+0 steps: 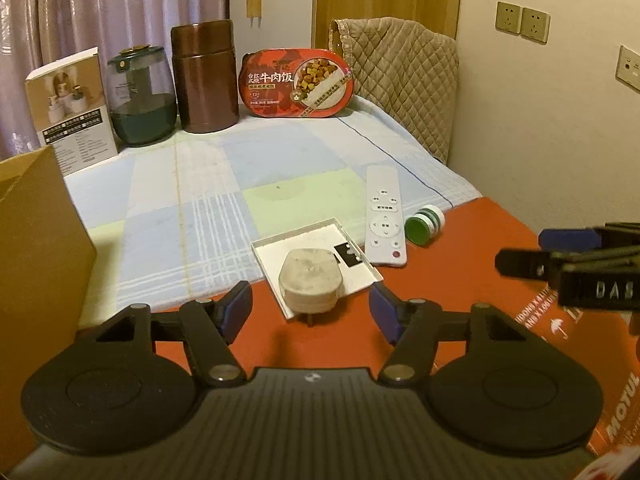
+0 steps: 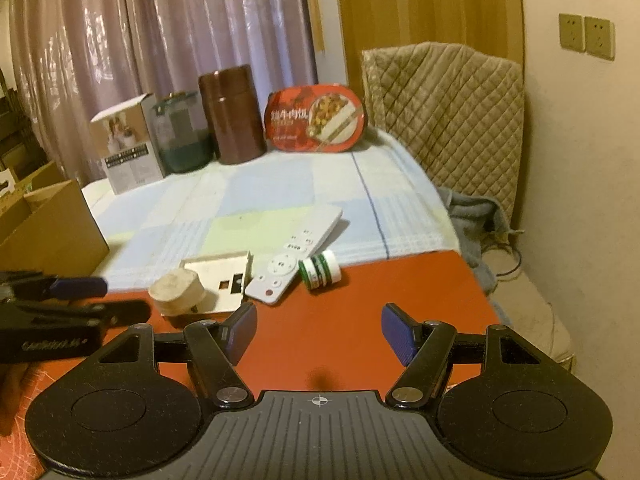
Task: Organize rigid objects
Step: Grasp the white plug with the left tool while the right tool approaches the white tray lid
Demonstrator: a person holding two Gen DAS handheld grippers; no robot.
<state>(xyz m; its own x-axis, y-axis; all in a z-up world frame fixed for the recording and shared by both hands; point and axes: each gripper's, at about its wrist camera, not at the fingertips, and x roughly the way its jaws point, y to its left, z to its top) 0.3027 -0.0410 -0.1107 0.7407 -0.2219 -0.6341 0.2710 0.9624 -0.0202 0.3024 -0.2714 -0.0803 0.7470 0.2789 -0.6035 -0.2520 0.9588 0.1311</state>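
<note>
While both grippers hang low over the red cardboard surface [image 1: 460, 292], the left gripper [image 1: 310, 306] stands spread, its blue pads either side of the beige rounded plug adapter [image 1: 310, 280] without touching it. That adapter sits on a white square plate [image 1: 320, 254], beside a white remote control [image 1: 385, 216] and a small green-capped jar [image 1: 425, 224]. Right gripper [image 2: 318, 334] stands spread, holding nothing.

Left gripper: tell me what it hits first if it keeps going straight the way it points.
Most likely the beige plug, lying on the white tray straight ahead of the open left gripper. Depth is hard to judge; nothing nearer shows in that line.
</note>
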